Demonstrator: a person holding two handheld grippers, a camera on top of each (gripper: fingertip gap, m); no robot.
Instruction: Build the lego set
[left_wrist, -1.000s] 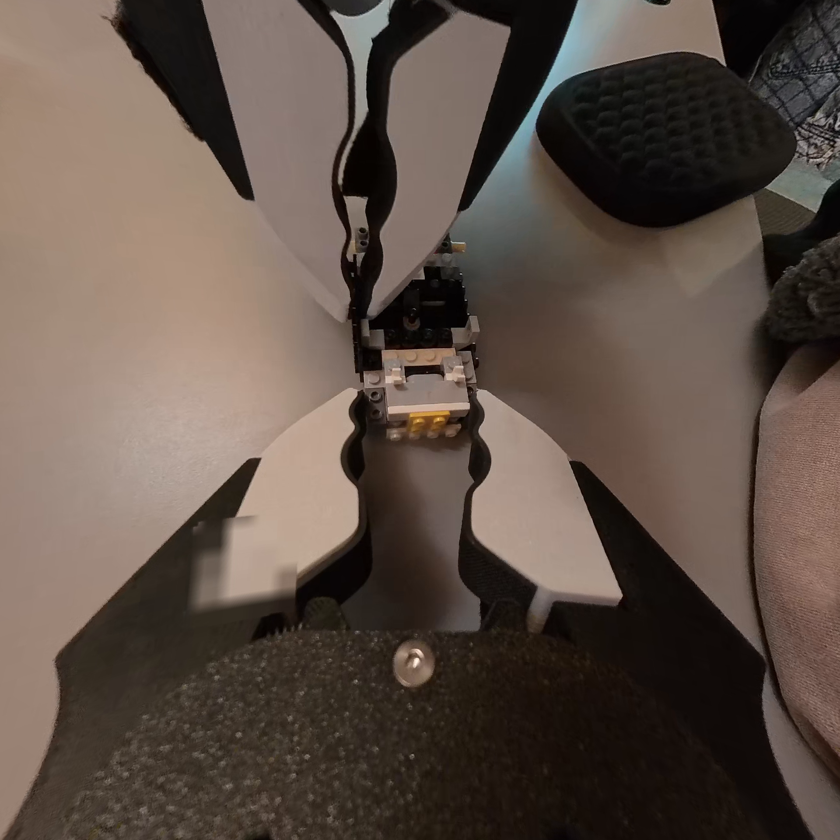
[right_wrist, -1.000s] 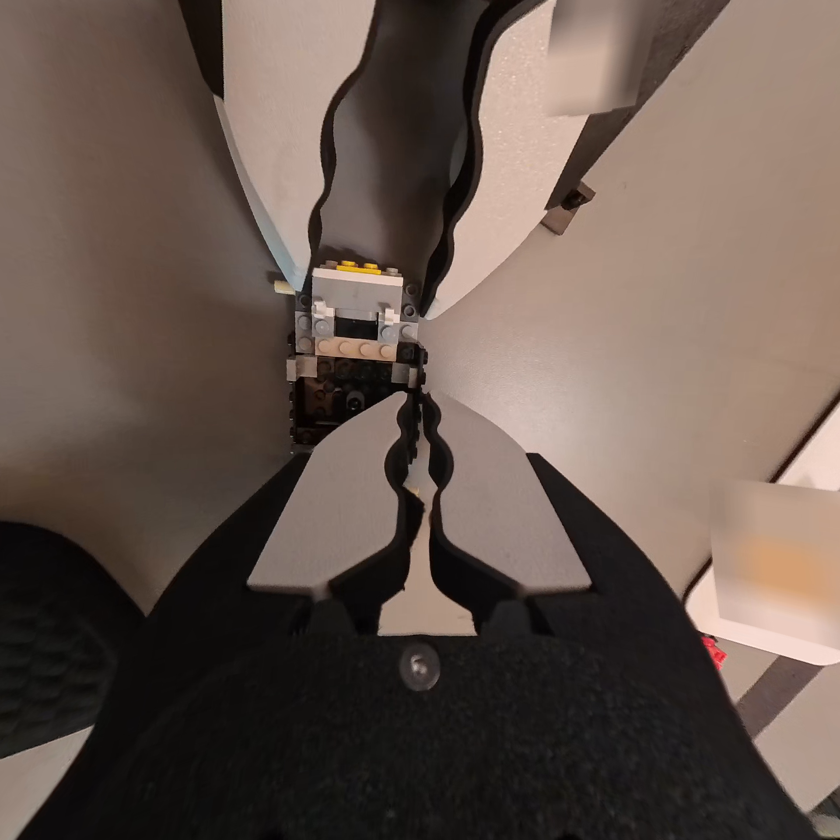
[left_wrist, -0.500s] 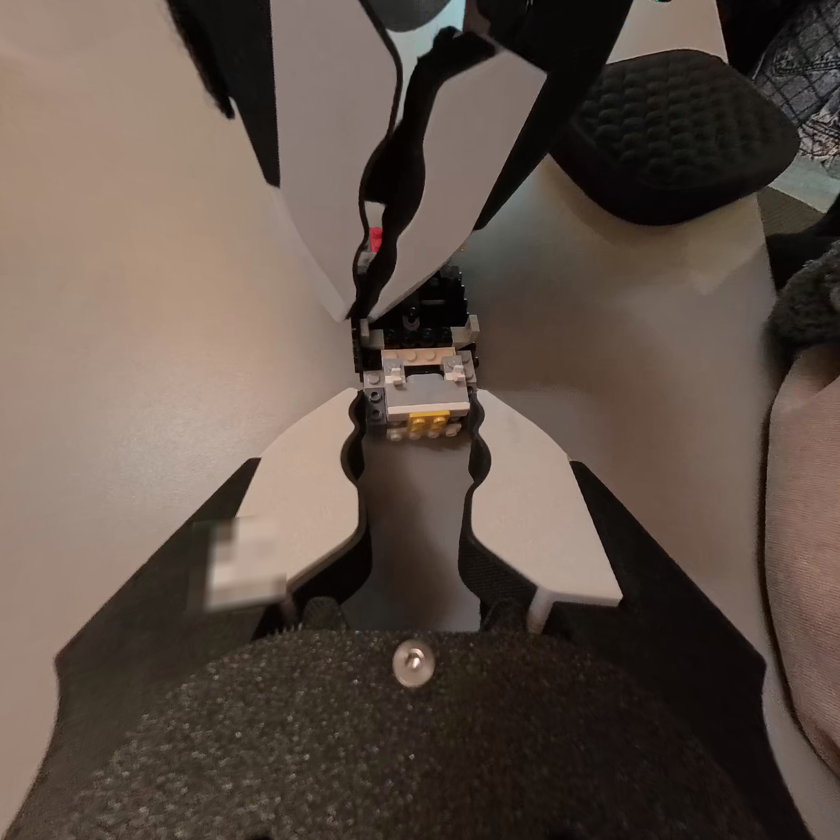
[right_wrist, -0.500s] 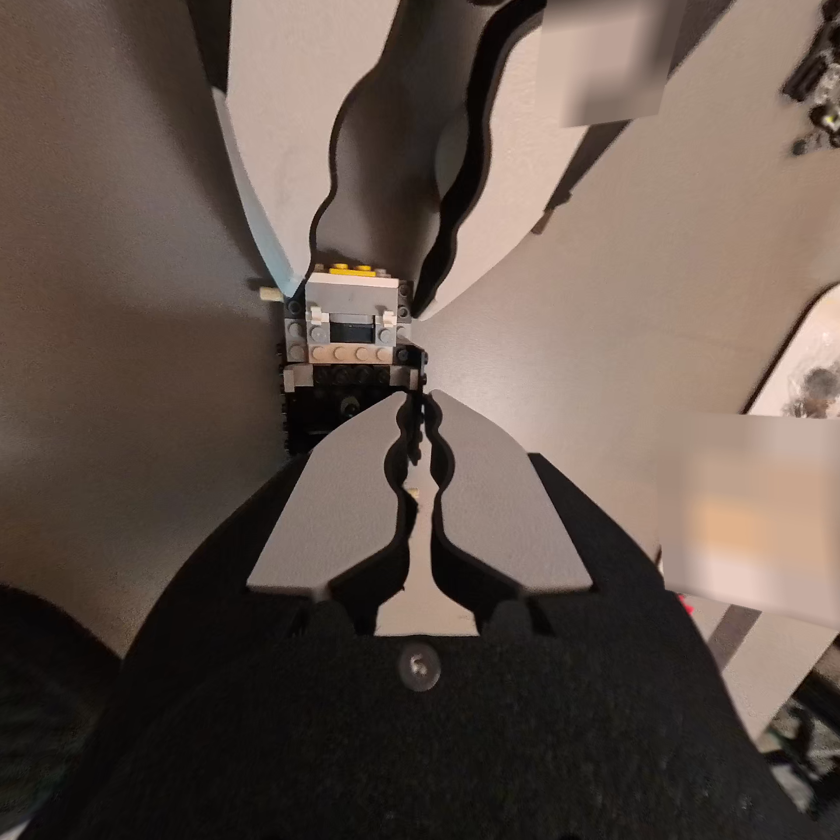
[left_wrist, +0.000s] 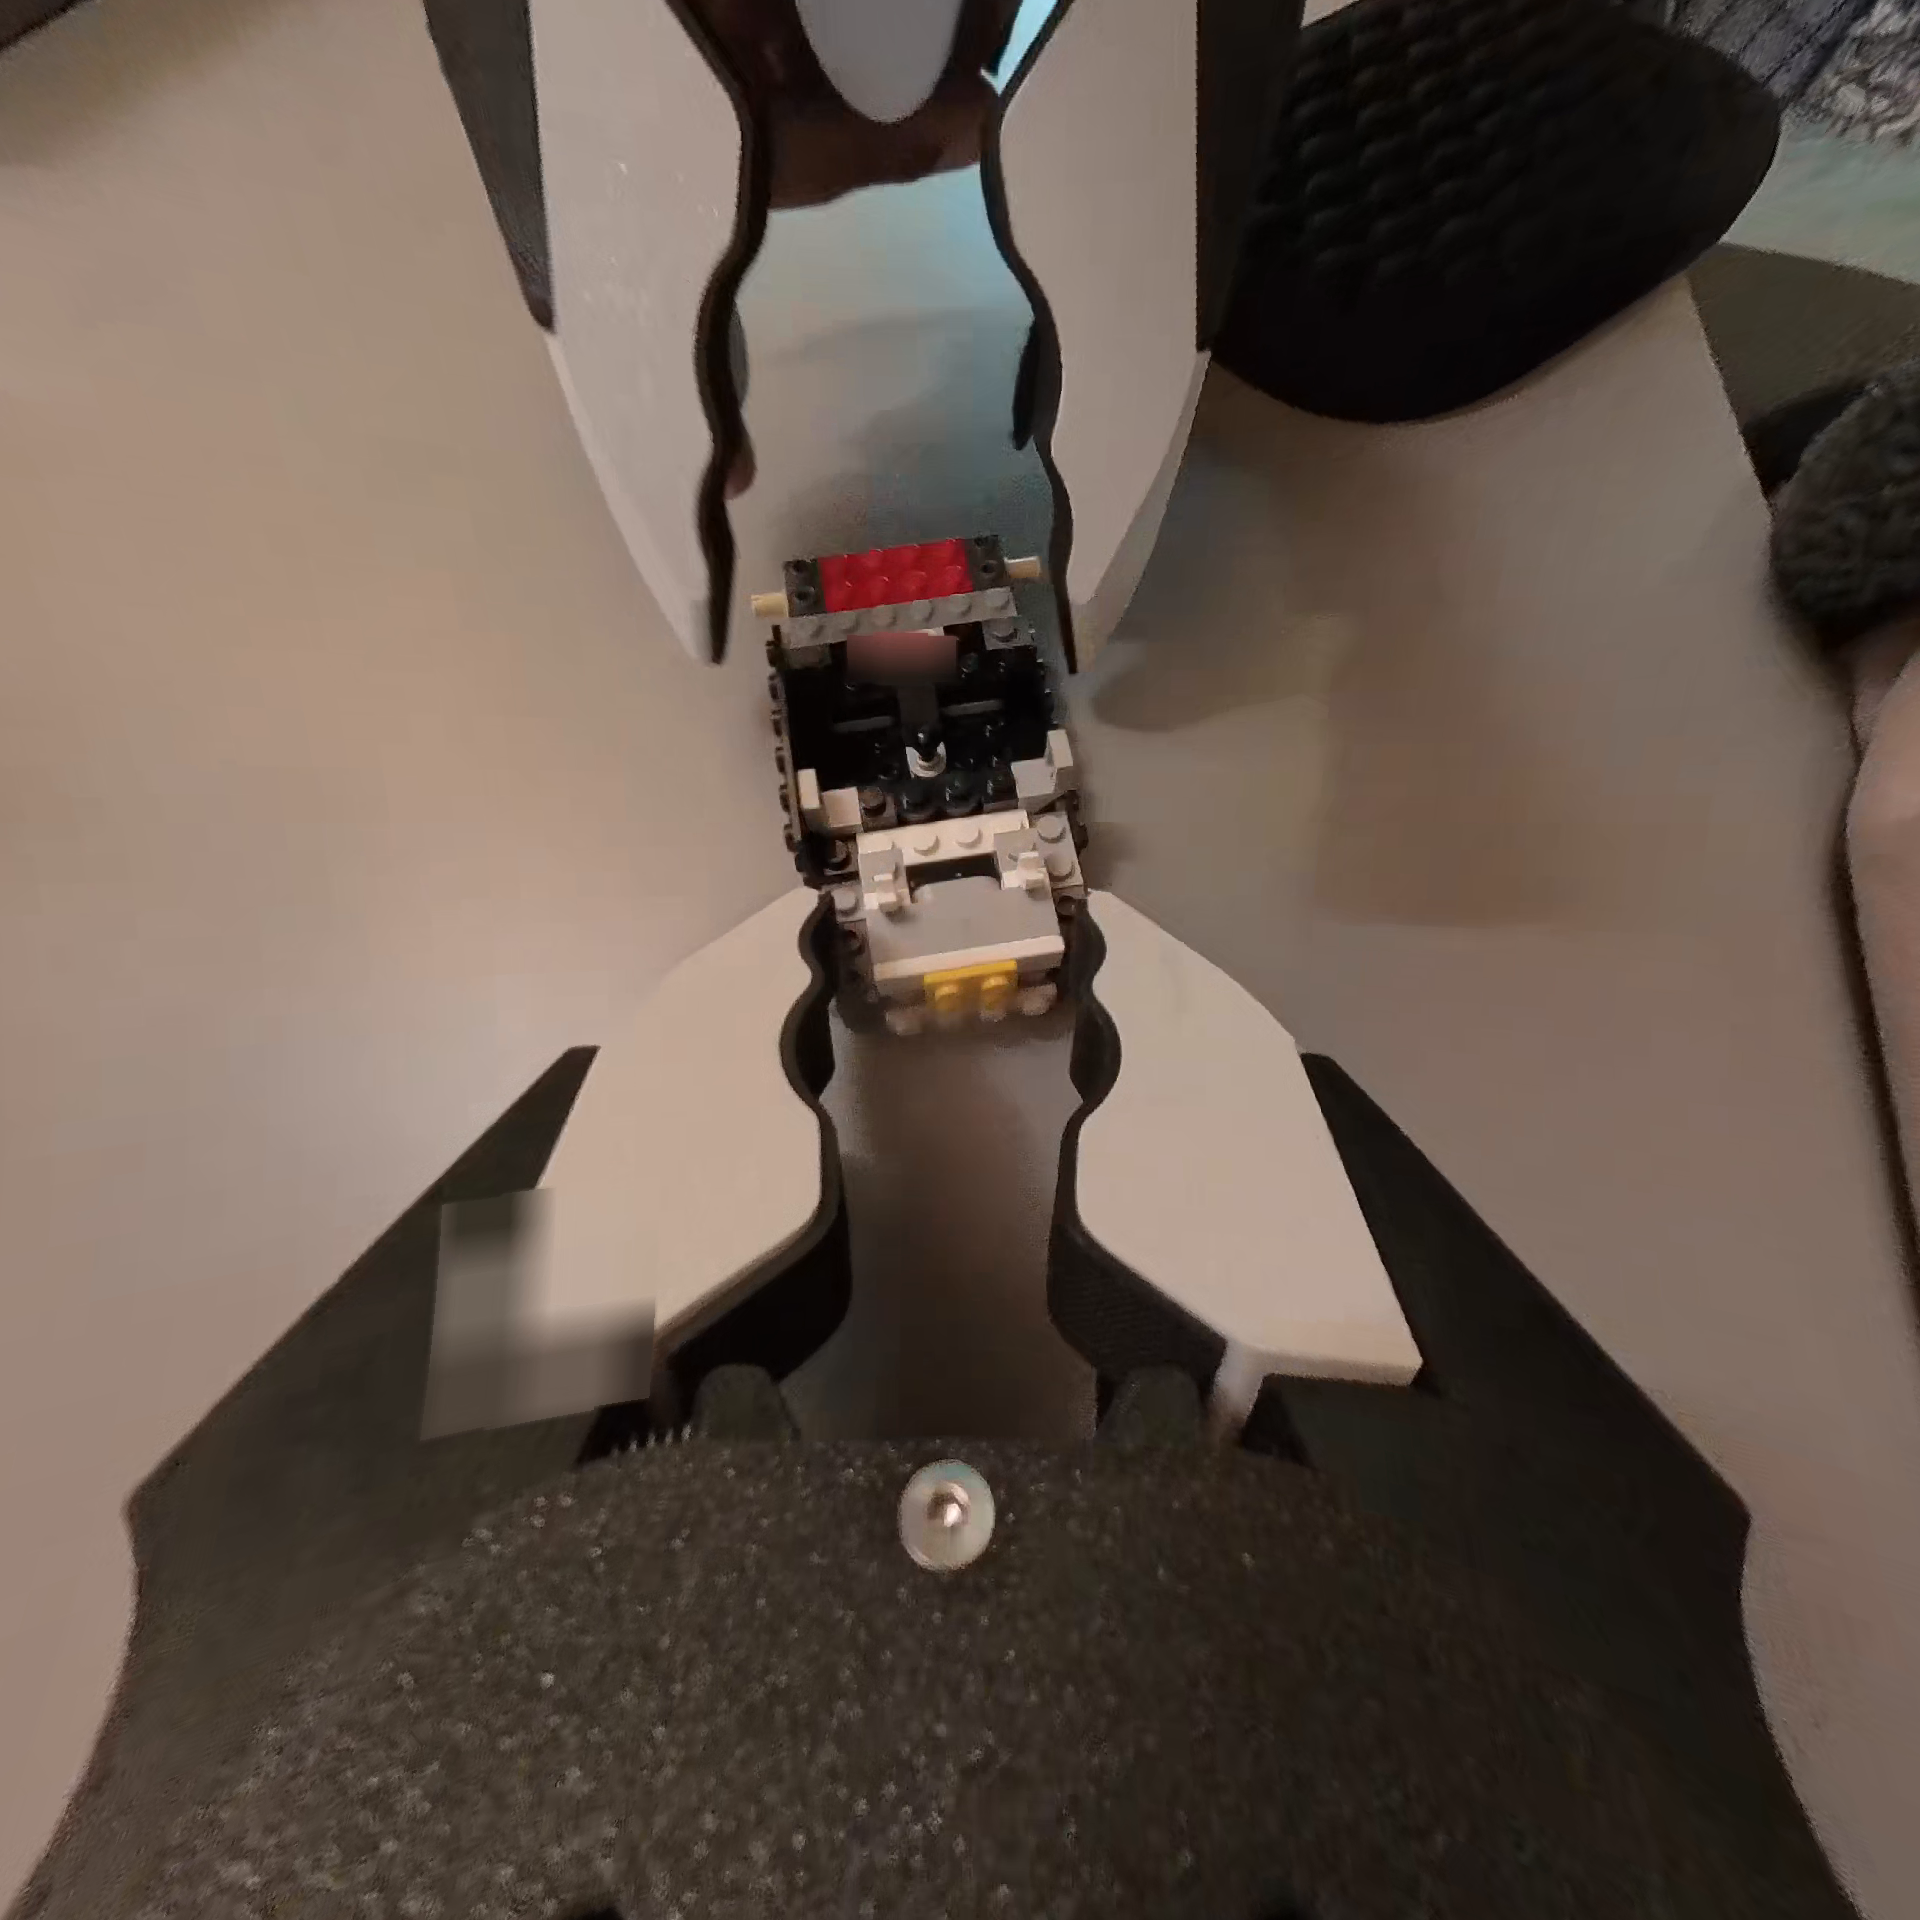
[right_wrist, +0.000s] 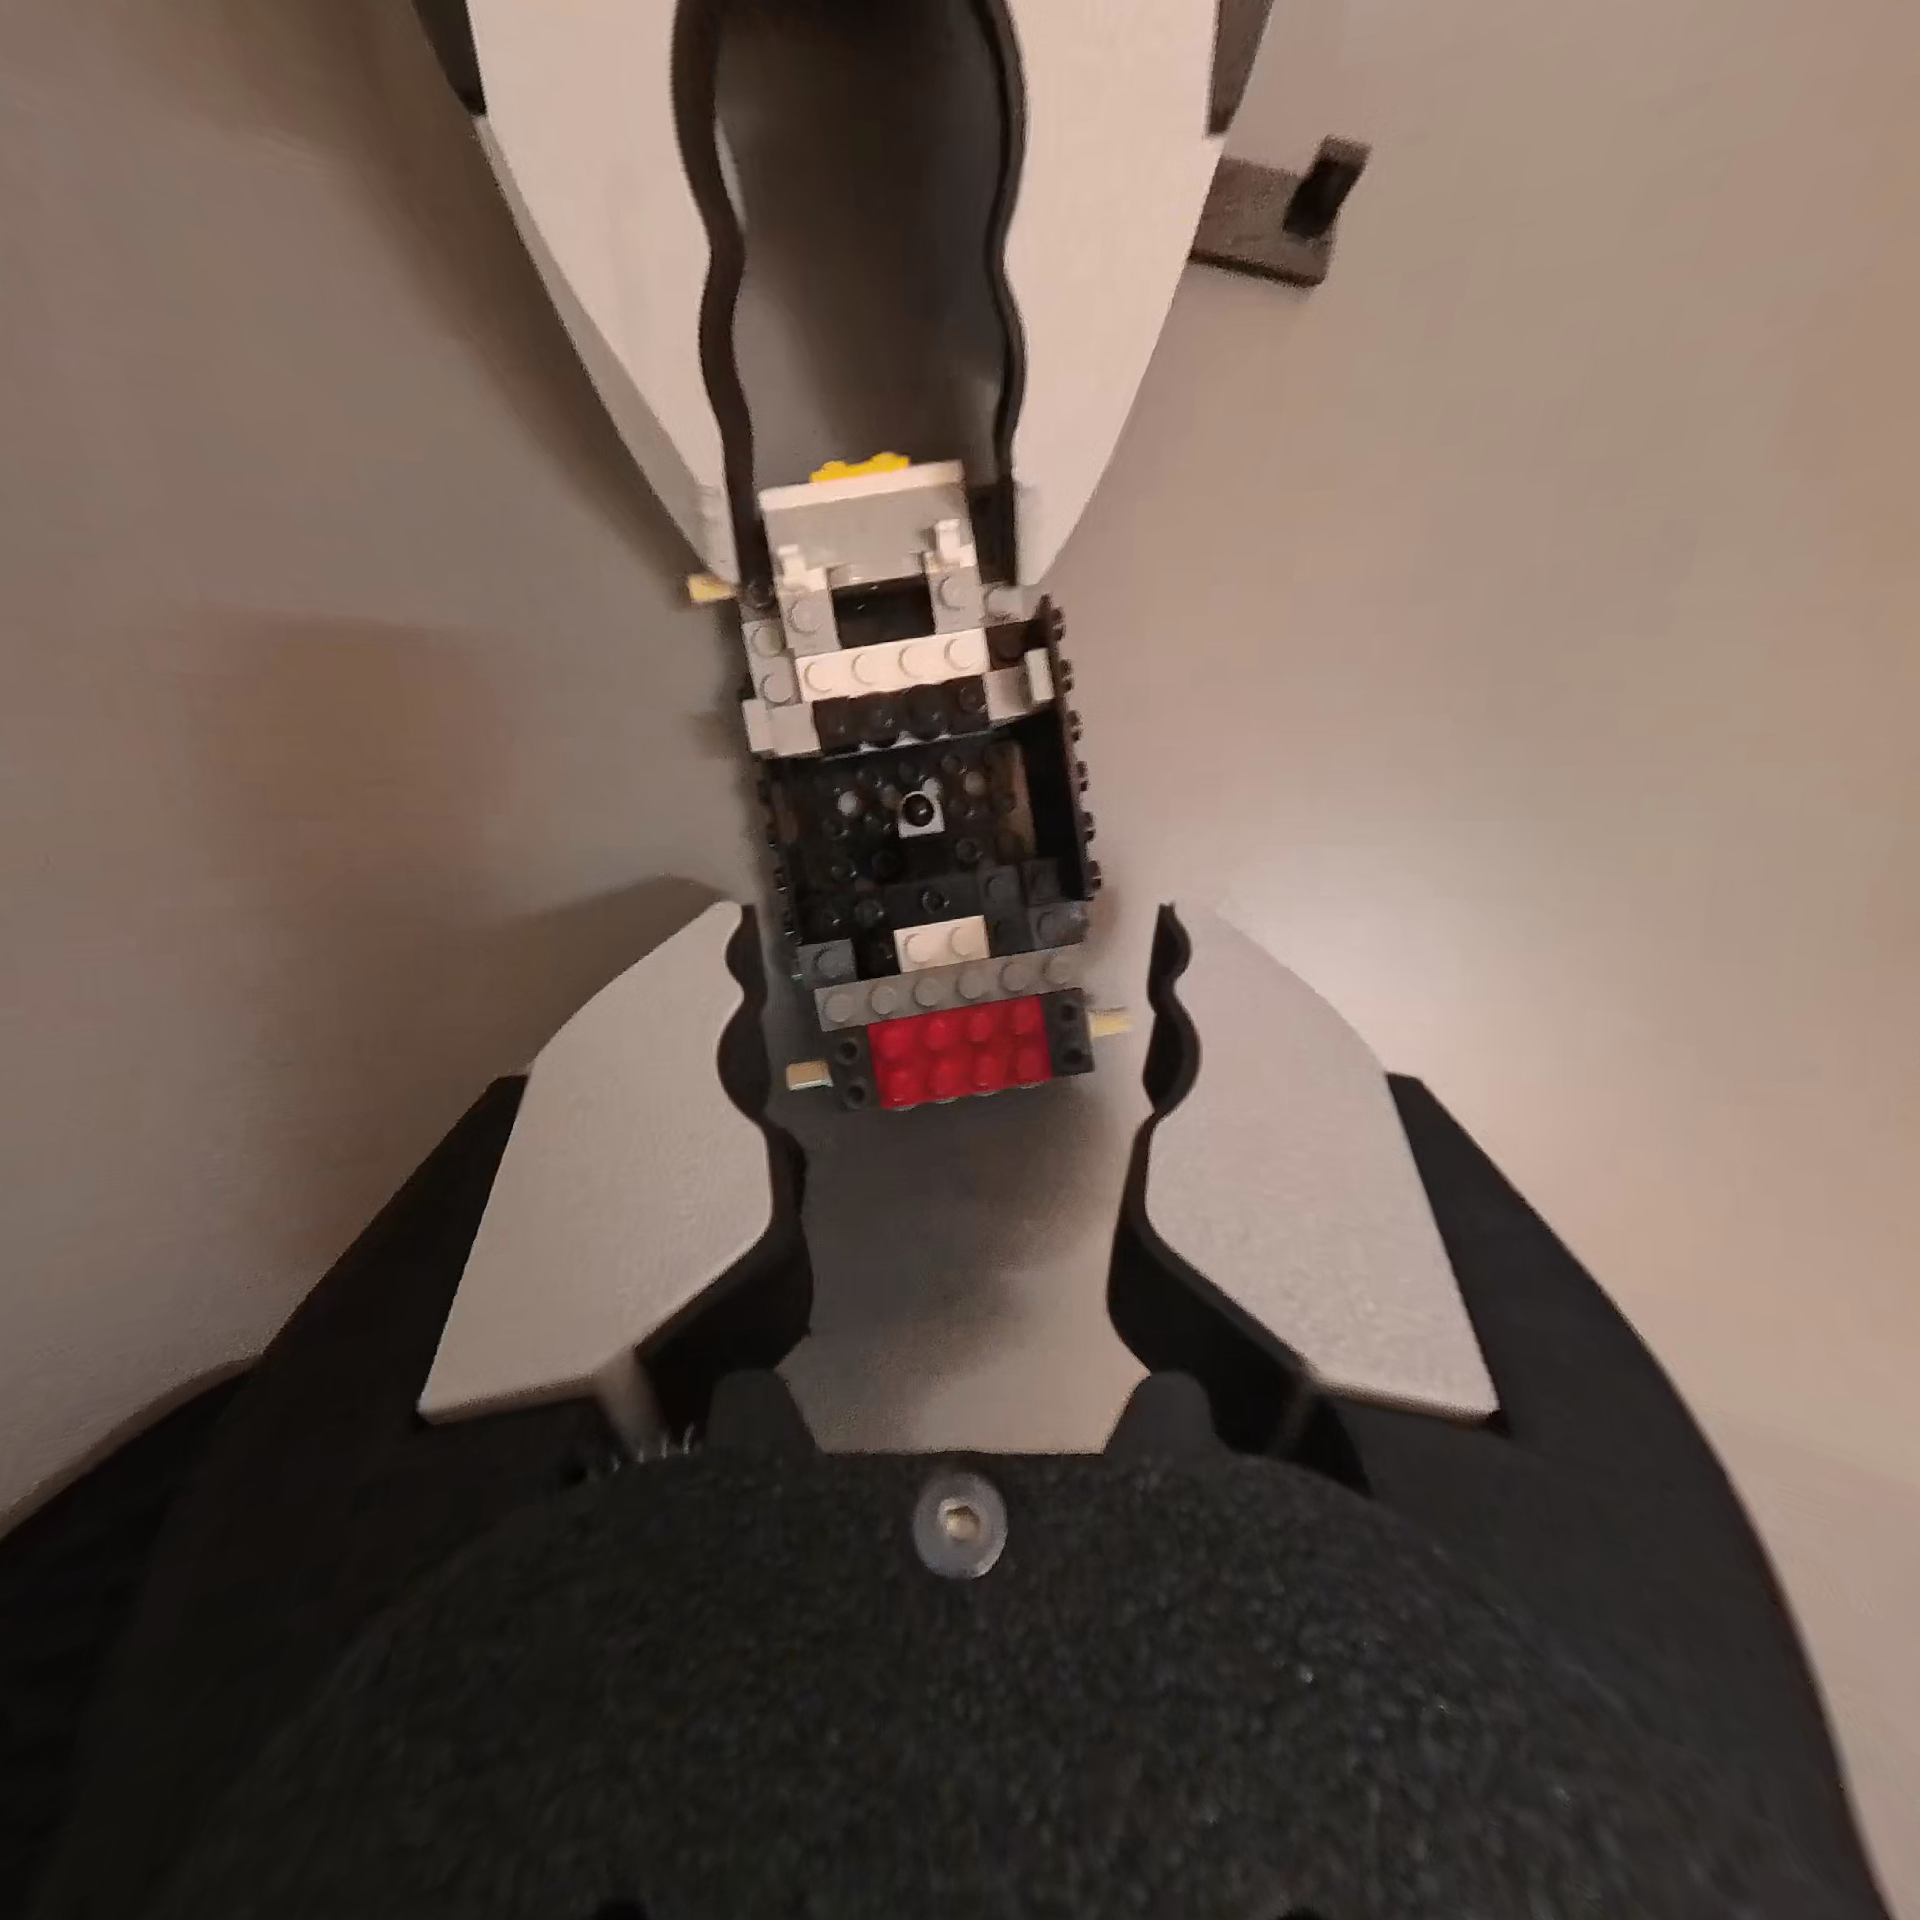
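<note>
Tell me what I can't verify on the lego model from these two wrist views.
- Lego model underside: hidden against the table in both views.
- Cabin interior: dark and motion-blurred in the right wrist view.
- Left hand-held gripper contact on the model's sides: hidden behind its own fingers.
- Black pad: cut off by the top edge, left wrist view.

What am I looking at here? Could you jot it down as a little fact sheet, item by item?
Surface: plain pale table
Model: small brick car, part built, open black middle
Near end in left view: yellow bricks
Far end in left view: red brick
Left tool: shut on the car's yellow end
Right tool: open, fingers either side of the red end
Also on table: black padded rest
</note>
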